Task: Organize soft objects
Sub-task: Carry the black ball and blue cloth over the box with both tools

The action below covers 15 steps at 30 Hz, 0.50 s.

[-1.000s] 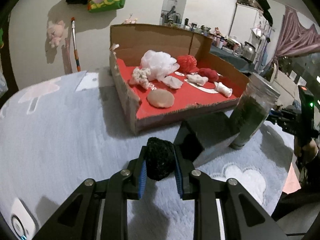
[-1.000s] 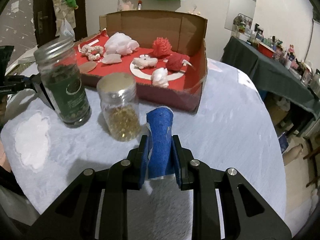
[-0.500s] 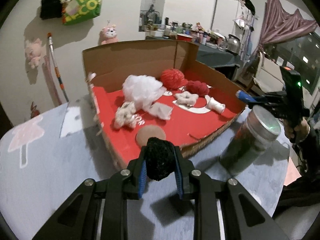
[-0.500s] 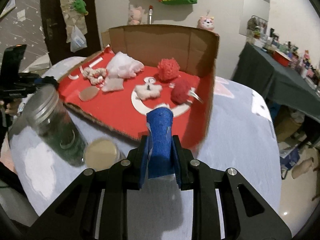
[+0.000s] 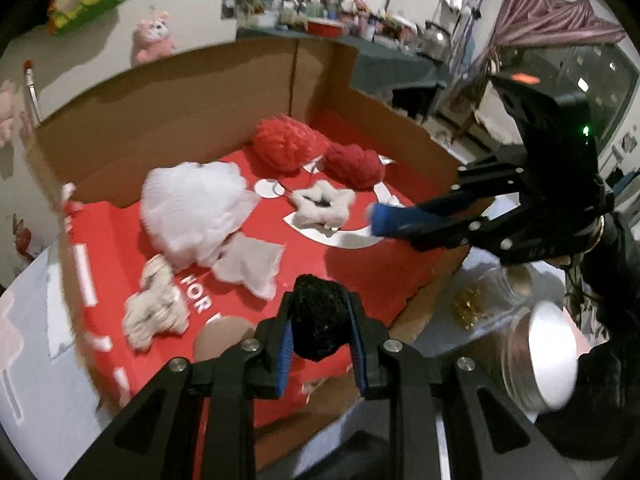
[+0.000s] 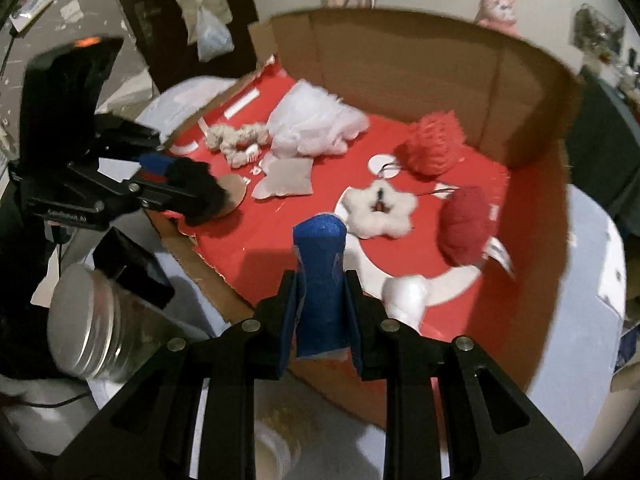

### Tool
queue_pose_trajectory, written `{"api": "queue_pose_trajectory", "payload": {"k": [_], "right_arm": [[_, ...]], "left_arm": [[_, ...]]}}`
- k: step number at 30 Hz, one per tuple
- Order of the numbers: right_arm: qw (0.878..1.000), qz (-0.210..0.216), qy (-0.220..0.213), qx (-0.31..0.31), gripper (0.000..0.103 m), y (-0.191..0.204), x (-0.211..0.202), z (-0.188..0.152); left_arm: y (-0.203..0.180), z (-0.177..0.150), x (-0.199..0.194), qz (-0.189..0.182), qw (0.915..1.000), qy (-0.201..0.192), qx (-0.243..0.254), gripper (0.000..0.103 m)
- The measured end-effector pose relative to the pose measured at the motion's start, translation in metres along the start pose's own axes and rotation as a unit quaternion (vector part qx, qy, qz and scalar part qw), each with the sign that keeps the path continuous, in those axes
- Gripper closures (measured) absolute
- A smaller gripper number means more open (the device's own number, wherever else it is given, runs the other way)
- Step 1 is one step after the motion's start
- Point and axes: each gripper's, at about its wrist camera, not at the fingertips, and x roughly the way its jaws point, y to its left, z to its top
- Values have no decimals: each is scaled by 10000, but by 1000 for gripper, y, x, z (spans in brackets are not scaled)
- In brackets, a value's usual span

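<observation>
My left gripper (image 5: 320, 354) is shut on a black fuzzy ball (image 5: 318, 326) and holds it over the front edge of the cardboard box with the red floor (image 5: 372, 272). My right gripper (image 6: 320, 308) is shut on a blue foam piece (image 6: 320, 276) and holds it over the box's near rim. Each gripper shows in the other view: the right one with the blue foam piece (image 5: 394, 218), the left one with the black ball (image 6: 196, 194). Inside the box lie a white fluffy wad (image 5: 192, 208), two red pom-poms (image 5: 284, 148), a white star plush (image 5: 322, 206) and a beige scrunchie (image 5: 154, 310).
A metal-lidded jar (image 5: 540, 364) and a smaller jar of yellow bits (image 5: 476, 304) stand on the pale fuzzy table cover right of the box. A black block (image 6: 132, 272) lies beside the jar (image 6: 92, 328). The box's tall back walls (image 6: 400, 68) rise behind the objects.
Both grippers moved forward and now hang over the box's red floor, each still holding its object. The jars have dropped to the lower edges of the views.
</observation>
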Motion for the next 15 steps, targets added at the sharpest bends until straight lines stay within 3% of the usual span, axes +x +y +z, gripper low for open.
{"api": "queue_pose_trajectory", "payload": {"k": [8, 15], "right_arm": [[9973, -26, 730, -58, 81, -3, 41, 17], [9959, -51, 896, -79, 81, -4, 54, 25]], "left_arm": [[-1, 17, 43, 50, 9977, 663, 91, 77], [4, 18, 56, 139, 9966, 817, 36, 76]]}}
